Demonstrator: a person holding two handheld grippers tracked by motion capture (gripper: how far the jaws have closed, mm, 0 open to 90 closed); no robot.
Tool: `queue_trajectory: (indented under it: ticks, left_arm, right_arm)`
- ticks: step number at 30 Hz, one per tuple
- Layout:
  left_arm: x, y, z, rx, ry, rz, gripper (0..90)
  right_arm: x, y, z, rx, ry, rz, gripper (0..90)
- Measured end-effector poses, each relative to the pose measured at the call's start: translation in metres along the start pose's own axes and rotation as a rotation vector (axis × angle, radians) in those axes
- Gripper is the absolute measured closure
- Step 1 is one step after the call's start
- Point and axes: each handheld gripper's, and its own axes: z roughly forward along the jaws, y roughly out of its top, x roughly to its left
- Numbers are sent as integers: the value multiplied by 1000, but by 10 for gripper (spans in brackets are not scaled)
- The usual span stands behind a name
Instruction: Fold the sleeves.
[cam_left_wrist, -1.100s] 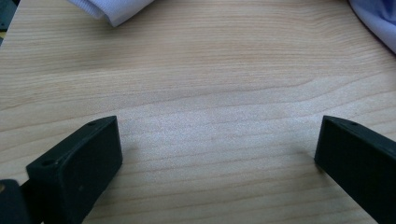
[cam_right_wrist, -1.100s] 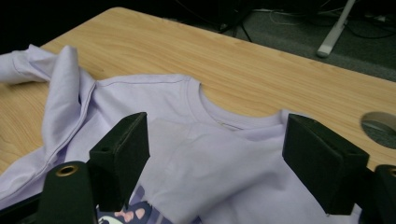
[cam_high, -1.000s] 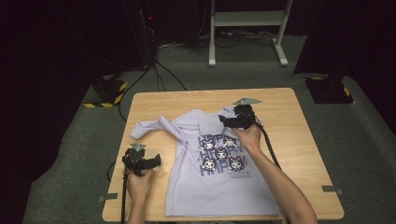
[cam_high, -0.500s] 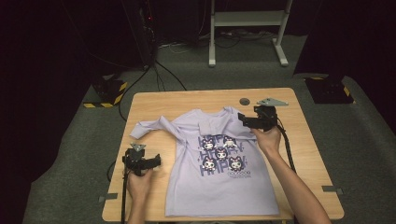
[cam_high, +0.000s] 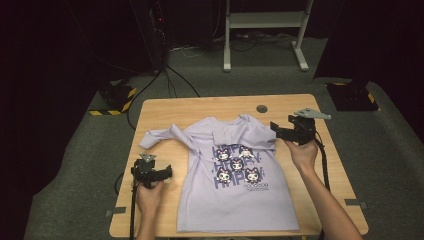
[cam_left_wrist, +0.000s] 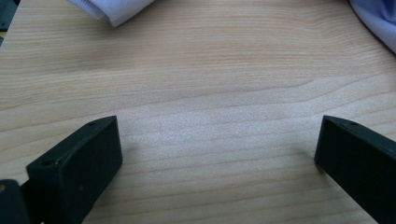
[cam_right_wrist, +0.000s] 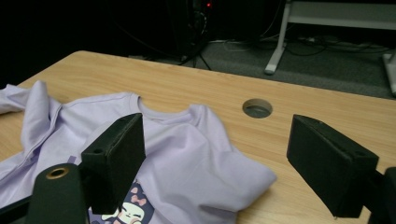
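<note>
The wooden table (cam_high: 165, 112) is the largest thing here; in the high view its near edge runs out of the bottom of the picture, so the near corners are only partly seen. Everything else is placed from the lavender T-shirt (cam_high: 235, 180), which lies flat, print up, across the table's middle, collar toward the far edge. The shirt's hem reaches close to the table's near edge. The sleeve on the left of the high view stretches out sideways from the shirt's body, while the other sleeve is folded in, forming a rounded lump at that shoulder (cam_right_wrist: 233, 172). The lettering under the cartoon faces is too small to read.

The person's forearms enter from below the shirt's hem and are cut off there. The right gripper (cam_high: 278, 131) hangs just beside the folded shoulder, apart from the cloth; its jaws stand wide with nothing between them, and in its own view they frame the collar and that shoulder. The left gripper (cam_high: 167, 172) sits just off the shirt's left side, over bare wood; its jaws are also spread wide and empty, with only slivers of cloth (cam_left_wrist: 116, 9) at the top edge of its view.

Beyond the collar, a small round hole (cam_high: 262, 108) pierces the table.
</note>
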Motion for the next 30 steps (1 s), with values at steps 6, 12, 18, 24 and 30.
queue_trajectory:
  ticks: [6, 12, 18, 24, 30]
  left_arm:
    - [0, 0, 0, 0, 0, 0, 9]
    - [0, 0, 0, -1, 0, 1, 9]
    - [0, 0, 0, -1, -1, 1, 10]
    - [0, 0, 0, -1, -2, 3, 12]
    - [0, 0, 0, -2, -2, 4, 13]
  right_arm:
    - [-12, -9, -16, -17, -32, 14, 191]
    - [-22, -20, -28, -22, -67, 24, 193]
    - [-35, -35, -36, -8, -118, 29, 192]
    - [-49, -60, -41, 19, -161, 59, 193]
    - [-63, -90, -44, 65, -213, 77, 195]
